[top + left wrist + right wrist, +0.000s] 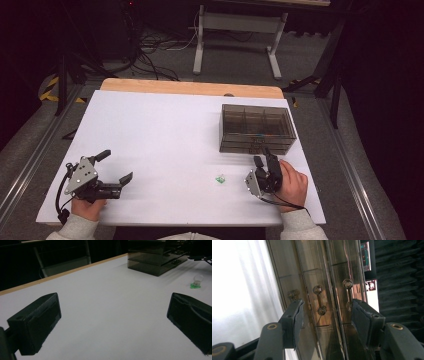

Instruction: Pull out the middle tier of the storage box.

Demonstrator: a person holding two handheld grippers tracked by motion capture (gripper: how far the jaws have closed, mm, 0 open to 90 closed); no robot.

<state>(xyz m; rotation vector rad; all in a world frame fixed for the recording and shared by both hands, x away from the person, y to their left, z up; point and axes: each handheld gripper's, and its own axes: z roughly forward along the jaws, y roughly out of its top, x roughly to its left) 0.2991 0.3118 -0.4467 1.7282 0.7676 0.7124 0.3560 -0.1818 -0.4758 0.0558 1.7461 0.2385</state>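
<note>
Right now, from the high view, I see my right tool [261, 156] at the near front of the smoky drawer box [257, 128], which stands on the far right part of the white tabletop [165, 135]. Its jaws stand partly apart, pointing at the box front, and nothing is clamped between them. A small green-and-clear piece [220, 178] lies on the tabletop just to the left of that tool, apart from it. My left tool [116, 168] rests low at the near left, well apart from the box, with its jaws spread wide over bare tabletop.

Through the left gripper view, the two black jaws stand far apart with white tabletop [105, 305] between them. The drawer box [155, 257] sits at the far upper right, and the small green-based piece [196, 282] stands nearer, on the right.

Through the right gripper view, the drawer box [322, 270] is close up and turned sideways. A drawer handle [320, 300] with two bolt heads lies between my jaws, not touched by either pad [298, 320].
</note>
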